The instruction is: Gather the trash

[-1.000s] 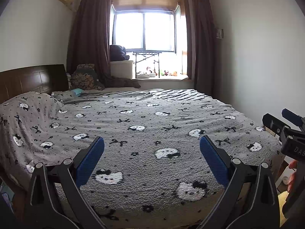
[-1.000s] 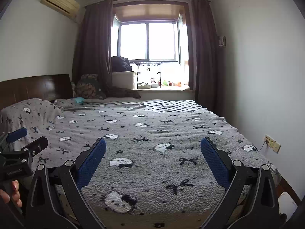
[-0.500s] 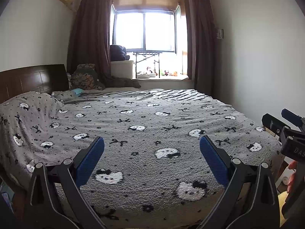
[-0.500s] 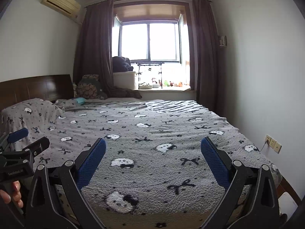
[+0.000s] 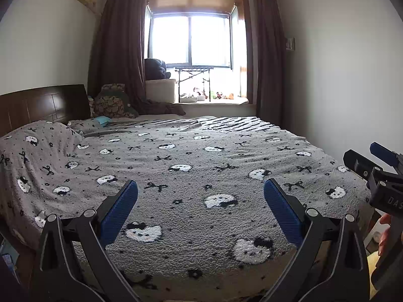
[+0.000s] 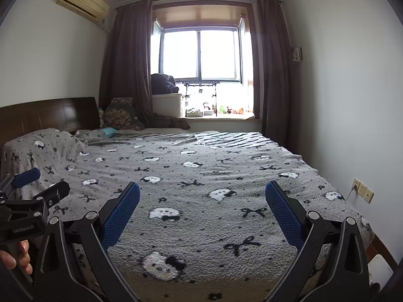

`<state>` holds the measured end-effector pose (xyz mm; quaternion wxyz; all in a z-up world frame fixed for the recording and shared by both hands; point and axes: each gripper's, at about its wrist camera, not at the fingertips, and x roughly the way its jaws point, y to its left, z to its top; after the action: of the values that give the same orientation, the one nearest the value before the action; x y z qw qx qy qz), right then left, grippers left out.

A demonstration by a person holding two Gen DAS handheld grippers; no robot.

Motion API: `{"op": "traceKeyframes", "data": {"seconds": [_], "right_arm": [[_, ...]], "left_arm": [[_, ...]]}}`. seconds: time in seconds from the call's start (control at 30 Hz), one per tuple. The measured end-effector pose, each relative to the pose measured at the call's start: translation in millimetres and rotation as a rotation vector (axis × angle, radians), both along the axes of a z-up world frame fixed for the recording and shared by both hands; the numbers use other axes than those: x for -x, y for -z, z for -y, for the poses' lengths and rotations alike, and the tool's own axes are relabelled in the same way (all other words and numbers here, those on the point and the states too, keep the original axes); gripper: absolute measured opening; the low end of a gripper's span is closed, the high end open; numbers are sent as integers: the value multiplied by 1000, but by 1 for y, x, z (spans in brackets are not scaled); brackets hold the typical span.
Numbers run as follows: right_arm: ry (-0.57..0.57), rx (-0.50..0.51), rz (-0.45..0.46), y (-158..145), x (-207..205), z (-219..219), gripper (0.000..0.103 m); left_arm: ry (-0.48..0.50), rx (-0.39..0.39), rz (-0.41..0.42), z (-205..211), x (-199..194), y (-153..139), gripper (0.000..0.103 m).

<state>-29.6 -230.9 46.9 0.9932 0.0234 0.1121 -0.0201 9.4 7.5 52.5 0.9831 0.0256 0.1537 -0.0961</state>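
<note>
Left gripper [image 5: 200, 196]: held level at the foot of the bed, blue pads spread wide with nothing between them, apparently poised to survey the room rather than to pick.
Right gripper [image 6: 202, 197]: carried alongside at about the same height, its jaws likewise wide apart and empty; each tool appears at the edge of the other's view, so the pair are side by side.
Hands: a fingertip or two shows at each frame edge, gripping the handles from below.
Blanket [image 5: 201, 166]: grey fleece with a white cat-face and black bow pattern, spread flat across the whole bed, with no loose litter visible on it.
Trash: none can be made out in either view; judged from this, the search is only starting.
Possible lead: a small teal item [image 5: 102, 120] lies near the pillows beside the dark headboard [image 5: 42, 105], too small to identify.
Far end: cushions, a white box and small toys crowd the windowsill [image 6: 219, 116] under a bright window flanked by brown curtains.
Left view only: a pale, yellowish patch on the floor at the lower right, partly hidden by the other gripper.
Right view only: wall sockets [image 6: 362, 190] with a cord, and a white object [image 6: 380, 268] low by the bed corner.
</note>
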Motion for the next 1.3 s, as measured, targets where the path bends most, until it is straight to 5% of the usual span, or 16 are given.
{"op": "traceKeyframes", "data": {"seconds": [1.3], "right_arm": [[-10, 0, 0, 0, -1, -3, 100]], "left_arm": [[5, -5, -7, -2, 2, 1, 95]]}}
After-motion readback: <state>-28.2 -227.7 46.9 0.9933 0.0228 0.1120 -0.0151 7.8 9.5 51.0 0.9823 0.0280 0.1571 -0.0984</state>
